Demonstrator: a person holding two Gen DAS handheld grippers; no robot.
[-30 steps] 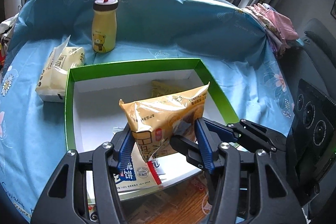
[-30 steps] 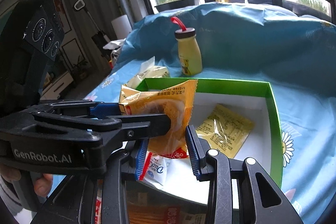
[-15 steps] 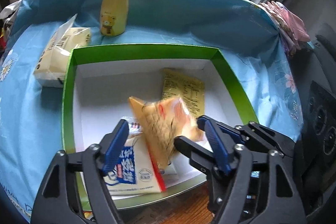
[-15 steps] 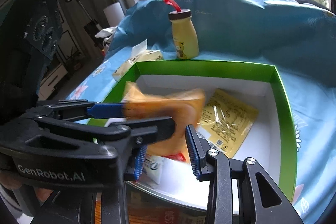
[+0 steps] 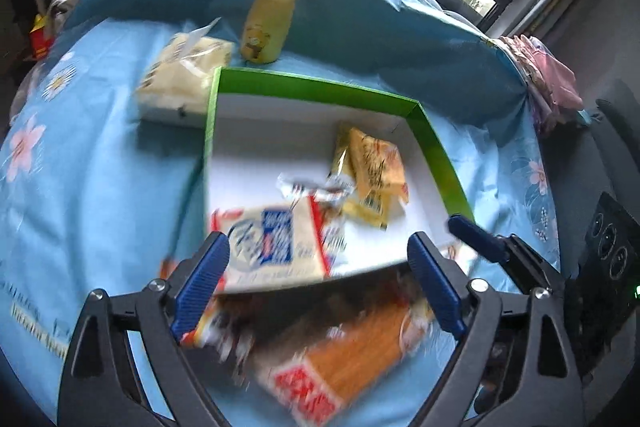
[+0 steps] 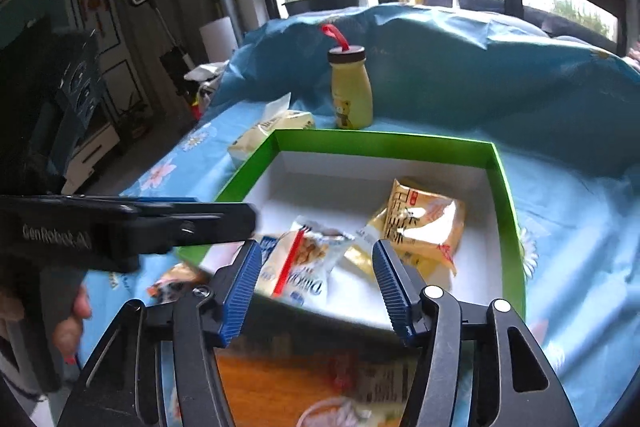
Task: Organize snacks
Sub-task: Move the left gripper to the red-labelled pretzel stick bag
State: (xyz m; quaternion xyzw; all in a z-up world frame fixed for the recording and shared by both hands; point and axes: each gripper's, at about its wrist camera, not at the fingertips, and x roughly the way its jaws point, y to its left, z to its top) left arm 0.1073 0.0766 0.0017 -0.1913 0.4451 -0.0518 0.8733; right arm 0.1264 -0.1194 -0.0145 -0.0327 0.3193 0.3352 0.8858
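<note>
Three packets already lie in the green box (image 6: 506, 187). Both tools, left (image 5: 320, 275) and right (image 6: 316, 287), gape empty; an orange packet (image 5: 340, 359) and cream bag (image 5: 184, 75) remain outside.

Green-rimmed white box (image 6: 506, 187), 2 yellow packets (image 6: 420, 223) right, white-blue packet (image 5: 272, 243) near front edge

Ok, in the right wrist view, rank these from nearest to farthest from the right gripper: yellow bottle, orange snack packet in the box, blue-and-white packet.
1. Blue-and-white packet, in the box's near left part, just ahead of the right gripper.
2. Orange snack packet, mid-box, right.
3. Yellow bottle, standing beyond the green box.
</note>
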